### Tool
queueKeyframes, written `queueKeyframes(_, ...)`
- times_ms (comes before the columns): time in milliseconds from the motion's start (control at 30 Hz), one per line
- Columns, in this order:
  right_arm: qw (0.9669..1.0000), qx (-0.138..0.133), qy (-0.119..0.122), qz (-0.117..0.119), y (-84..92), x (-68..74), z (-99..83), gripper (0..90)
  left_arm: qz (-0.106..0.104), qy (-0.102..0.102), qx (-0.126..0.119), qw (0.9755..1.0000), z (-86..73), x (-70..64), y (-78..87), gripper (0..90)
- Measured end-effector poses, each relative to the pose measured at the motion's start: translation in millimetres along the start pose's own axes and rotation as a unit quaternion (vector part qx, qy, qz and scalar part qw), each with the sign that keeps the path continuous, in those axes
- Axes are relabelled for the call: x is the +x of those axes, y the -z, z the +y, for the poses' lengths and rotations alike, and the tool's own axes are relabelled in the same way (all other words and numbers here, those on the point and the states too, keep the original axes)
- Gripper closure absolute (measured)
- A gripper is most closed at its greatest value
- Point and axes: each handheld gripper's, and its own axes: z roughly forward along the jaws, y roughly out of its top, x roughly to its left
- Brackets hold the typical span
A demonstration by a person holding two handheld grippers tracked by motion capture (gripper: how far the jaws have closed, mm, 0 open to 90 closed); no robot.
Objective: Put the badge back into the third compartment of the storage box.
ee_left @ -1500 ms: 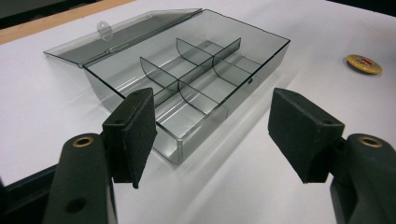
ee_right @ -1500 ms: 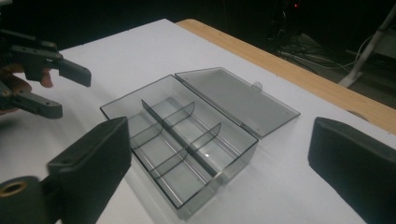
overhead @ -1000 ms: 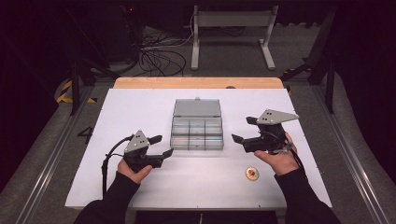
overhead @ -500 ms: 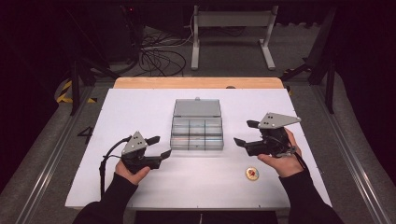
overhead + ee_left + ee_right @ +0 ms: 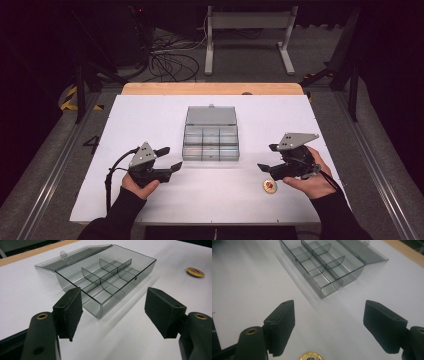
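An open clear grey compartment box (image 5: 211,142) (image 5: 105,277) (image 5: 322,262) sits mid-table, its lid (image 5: 211,115) lying flat behind it; the compartments look empty. A small gold round disc (image 5: 270,186) (image 5: 195,272) (image 5: 311,356) lies on the table to the box's front right. My left gripper (image 5: 171,157) (image 5: 115,307) hovers front-left of the box, open, pointing at it. To the right, my right gripper (image 5: 266,157) (image 5: 329,315) is open; its jaws have just been closing a little with nothing between them. The disc lies on the table just below and behind its jaws.
The white tabletop (image 5: 150,115) ends in a wooden strip (image 5: 210,88) at the back. Beyond it on the floor are cables (image 5: 165,60) and a metal stand (image 5: 247,30). Both forearms in dark sleeves come in from the bottom.
My right gripper has drifted slightly toward the near edge, closer to the disc, and its jaws have narrowed a little. The left gripper and the box have not moved.
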Motion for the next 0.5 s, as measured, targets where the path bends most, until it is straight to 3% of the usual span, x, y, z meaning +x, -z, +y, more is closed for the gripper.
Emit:
queueKeyframes(167, 0.9996, 0.028, 0.002, 0.003, -3.0, 0.5, -5.2, 26.6, 0.0, 0.003, 0.0, 1.0, -1.2, 0.3, 1.7, 30.9)
queueKeyframes(500, 0.9982, 0.057, 0.01, 0.014, -6.9, 1.1, -10.8, 28.1, 0.002, 0.004, 0.0, 1.0, -2.2, 2.1, 3.1, 30.9)
